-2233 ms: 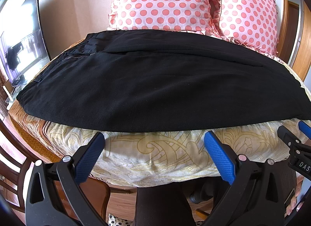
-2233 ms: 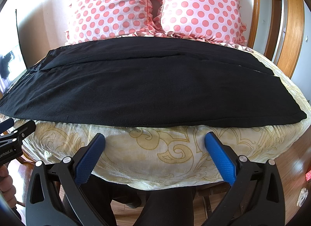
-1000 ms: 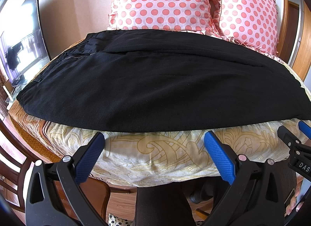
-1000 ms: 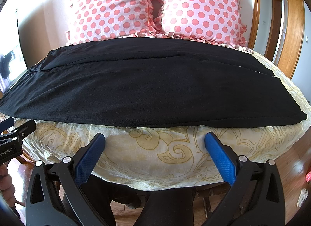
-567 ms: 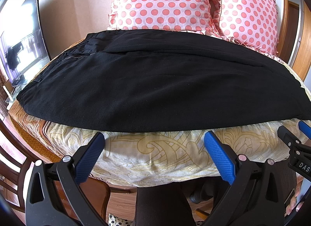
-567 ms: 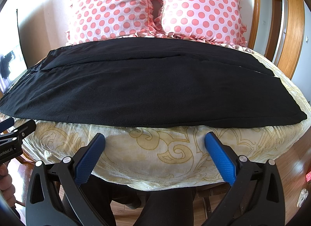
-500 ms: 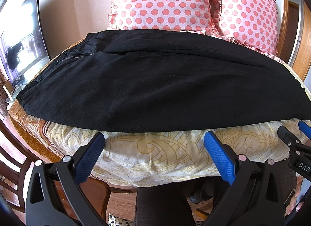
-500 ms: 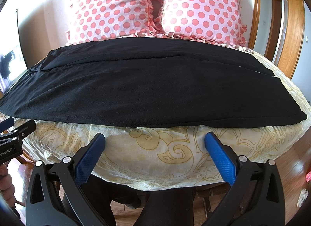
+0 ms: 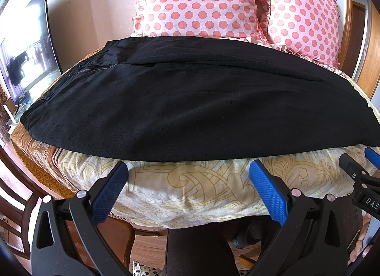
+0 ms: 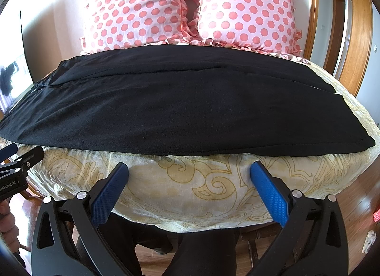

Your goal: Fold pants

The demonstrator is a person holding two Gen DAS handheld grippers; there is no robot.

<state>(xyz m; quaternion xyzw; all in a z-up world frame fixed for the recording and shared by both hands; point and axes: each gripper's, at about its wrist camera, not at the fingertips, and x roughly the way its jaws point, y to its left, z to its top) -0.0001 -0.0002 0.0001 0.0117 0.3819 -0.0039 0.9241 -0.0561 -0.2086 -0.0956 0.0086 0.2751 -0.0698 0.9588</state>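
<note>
**Pants flat on bed, both grippers short of the edge**

Pants [image 9: 194, 100], black, lie spread flat across the bed [image 9: 190, 188], lengthwise left to right. Waistband end with zipper sits at the bed's left side; hem ends reach its right side. One leg lies along the near edge, the other just behind it toward the two pink polka-dot pillows [image 10: 190, 7] propped at the head of the bed.

I see my left gripper [image 9: 187, 171] hanging off the bed's near edge, blue-padded fingers [image 9: 267, 193] wide apart, nothing between them, clear of the fabric. My right gripper [image 10: 188, 172] is the same: fingers spread, empty, below the near hem line over the yellow patterned cover.

Each gripper's tip shows in the other's view, side by side along the bed's near edge. A screen [image 9: 26, 62] stands left of the bed.
</note>
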